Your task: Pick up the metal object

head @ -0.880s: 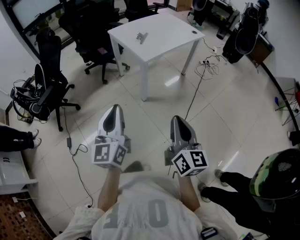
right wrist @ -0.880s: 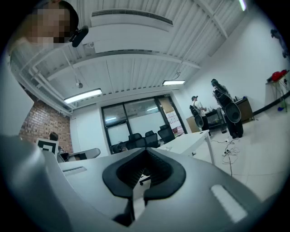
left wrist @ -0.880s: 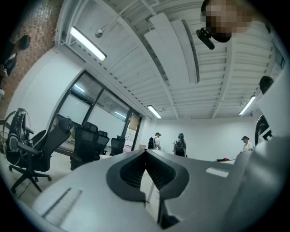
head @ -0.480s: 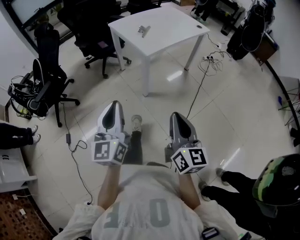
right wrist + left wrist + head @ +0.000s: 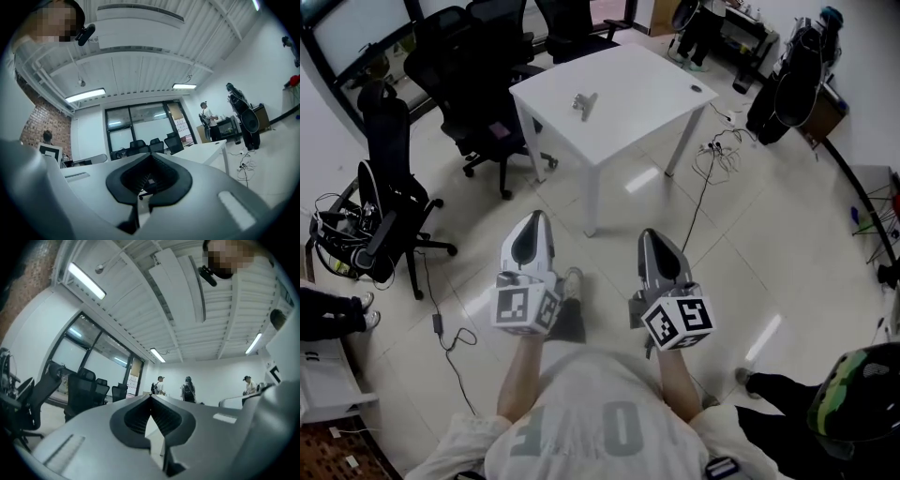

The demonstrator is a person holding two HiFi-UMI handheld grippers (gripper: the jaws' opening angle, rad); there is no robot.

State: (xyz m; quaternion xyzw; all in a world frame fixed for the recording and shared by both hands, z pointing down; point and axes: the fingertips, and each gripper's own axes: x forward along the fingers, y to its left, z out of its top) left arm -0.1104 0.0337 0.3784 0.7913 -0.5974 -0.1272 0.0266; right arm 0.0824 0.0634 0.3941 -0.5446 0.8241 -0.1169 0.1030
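Note:
The metal object, small and grey, lies on the white table far ahead in the head view. My left gripper and my right gripper are held side by side at waist height over the floor, well short of the table. In the left gripper view the left gripper has its jaws meeting at the tip with nothing between them. The right gripper is likewise shut and holds nothing, and the table shows to its right.
Black office chairs stand left of the table and another chair further left. Cables trail over the tiled floor. A person in a camouflage cap stands at the lower right. A small dark item lies on the table.
The person has stepped across the floor and a shoe now shows between the grippers. The table sits a little lower in view. Both grippers keep their pose, shut.

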